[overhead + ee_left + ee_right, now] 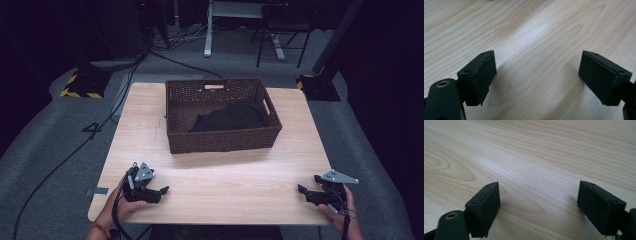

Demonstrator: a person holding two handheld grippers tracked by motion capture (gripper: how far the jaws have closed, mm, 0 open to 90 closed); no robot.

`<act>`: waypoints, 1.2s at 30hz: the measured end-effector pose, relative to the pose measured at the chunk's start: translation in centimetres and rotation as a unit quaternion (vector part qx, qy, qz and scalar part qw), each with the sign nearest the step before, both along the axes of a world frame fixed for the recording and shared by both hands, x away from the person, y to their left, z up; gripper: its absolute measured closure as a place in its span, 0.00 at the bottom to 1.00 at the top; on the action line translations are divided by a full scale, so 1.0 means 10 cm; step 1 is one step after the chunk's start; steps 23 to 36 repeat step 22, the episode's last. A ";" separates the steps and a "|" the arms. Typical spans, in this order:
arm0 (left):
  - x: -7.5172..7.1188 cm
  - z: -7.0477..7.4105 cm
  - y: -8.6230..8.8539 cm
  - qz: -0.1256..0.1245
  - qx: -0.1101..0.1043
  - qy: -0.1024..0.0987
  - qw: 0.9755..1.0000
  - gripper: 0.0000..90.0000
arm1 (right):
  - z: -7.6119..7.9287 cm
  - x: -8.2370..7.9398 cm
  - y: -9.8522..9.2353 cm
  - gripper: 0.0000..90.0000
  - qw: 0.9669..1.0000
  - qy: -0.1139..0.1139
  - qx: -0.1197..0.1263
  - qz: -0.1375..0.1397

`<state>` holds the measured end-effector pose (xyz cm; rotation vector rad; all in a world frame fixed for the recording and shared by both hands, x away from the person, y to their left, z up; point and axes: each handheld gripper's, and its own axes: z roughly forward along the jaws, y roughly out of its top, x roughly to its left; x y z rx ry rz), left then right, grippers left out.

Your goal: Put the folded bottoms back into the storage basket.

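Basket [222, 134] of dark brown wicker stands on the far half of the desk [220, 185], a little toward the middle, with a handle slot cut in its back wall. Inside it lies a black cloth [231, 117], bunched toward the right side and reaching up near the right rim. The basket is the thing nearest to both tongs, yet it stands well apart from each of them, with a broad stretch of bare wood between.

At the near left corner of the desk, a hand grips the left tongs [161, 191], which lie low over the wood and point toward the right. In the left gripper view the left tongs [537, 75] stand wide, their two black pads far apart with nothing but pale wood grain between them.

At the near right corner, the other hand grips the right tongs [301, 190], which point toward the left, so the two face each other across the front of the desk. In the right gripper view the right tongs [539, 202] are also wide, with bare desk between the pads and nothing held.

A grey three-cornered plate sits on top of each of them, and a cable trails from each toward the person. Beyond the desk, the floor is grey carpet with cables running across it.
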<state>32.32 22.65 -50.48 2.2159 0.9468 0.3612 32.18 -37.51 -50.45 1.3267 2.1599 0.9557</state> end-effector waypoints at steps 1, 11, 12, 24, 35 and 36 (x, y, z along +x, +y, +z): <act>0.00 0.00 0.00 0.000 0.000 0.000 1.000 0.17 | 0.00 0.00 0.00 0.21 1.000 0.000 0.000 0.000; 0.01 0.00 -0.01 0.004 0.002 -0.001 1.000 0.17 | 0.00 0.00 0.00 0.20 1.000 0.000 0.000 0.000; 0.01 0.00 -0.01 0.003 0.002 0.000 1.000 0.17 | 0.00 0.01 0.00 0.20 1.000 0.001 0.000 -0.001; 0.02 0.00 -0.02 0.008 0.001 0.000 1.000 0.17 | 0.00 0.02 0.01 0.19 1.000 0.002 -0.001 -0.003; 0.02 0.00 -0.02 0.008 0.001 0.000 1.000 0.17 | 0.00 0.02 0.01 0.19 1.000 0.002 -0.001 -0.003; 0.02 0.00 -0.02 0.008 0.001 0.000 1.000 0.17 | 0.00 0.02 0.01 0.19 1.000 0.002 -0.001 -0.003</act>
